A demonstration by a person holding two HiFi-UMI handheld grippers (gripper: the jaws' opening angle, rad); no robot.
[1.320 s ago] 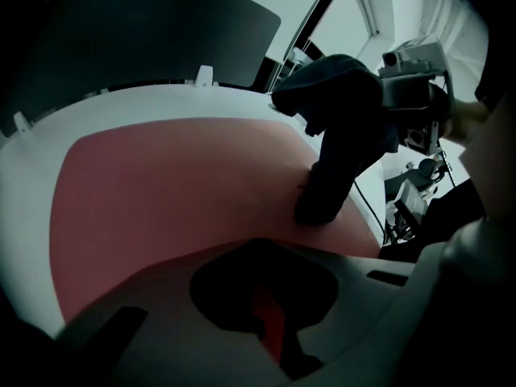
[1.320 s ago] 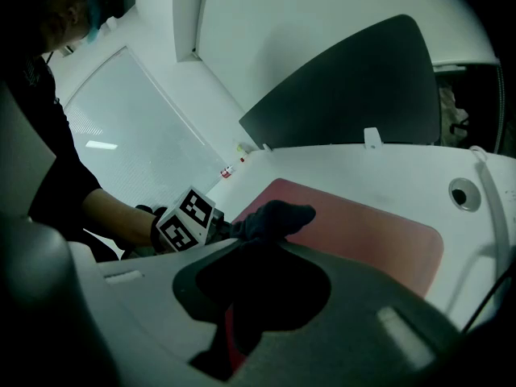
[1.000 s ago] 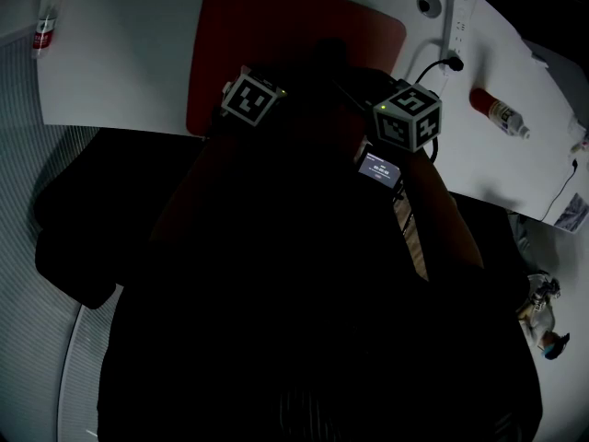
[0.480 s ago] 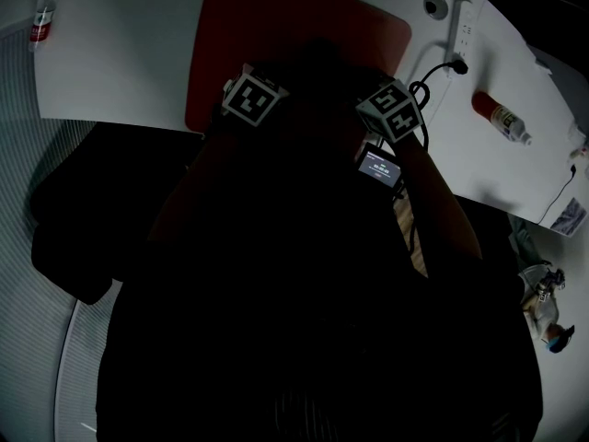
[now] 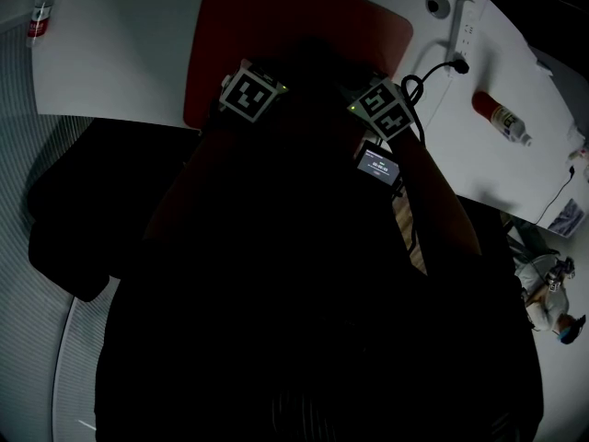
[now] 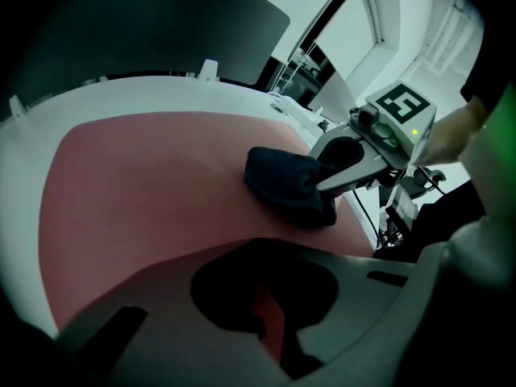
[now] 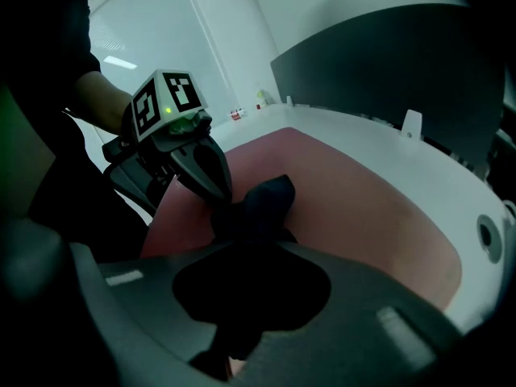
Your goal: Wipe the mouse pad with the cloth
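A red mouse pad (image 5: 276,26) lies on the white table (image 5: 120,53). Both grippers are at its near edge, close together. In the left gripper view the right gripper (image 6: 334,176) is shut on a bunched dark cloth (image 6: 282,184) that rests on the pad (image 6: 145,184). The right gripper view shows the cloth (image 7: 262,204) running out from its own jaws onto the pad (image 7: 363,208). Just left of the cloth, the left gripper (image 7: 211,185) points down at the pad with its dark fingers together and nothing between them. In the head view only the marker cubes of the left gripper (image 5: 250,95) and right gripper (image 5: 382,109) show.
A white power strip (image 5: 457,21) with a black cable (image 5: 419,86) lies right of the pad. A red-labelled bottle (image 5: 500,115) lies further right, and another bottle (image 5: 41,12) at the far left corner. A dark partition (image 6: 161,22) stands behind the table. My dark body hides the near table edge.
The right gripper has slid left with the cloth, closer to the left gripper. The left gripper has stayed at the pad's near edge.
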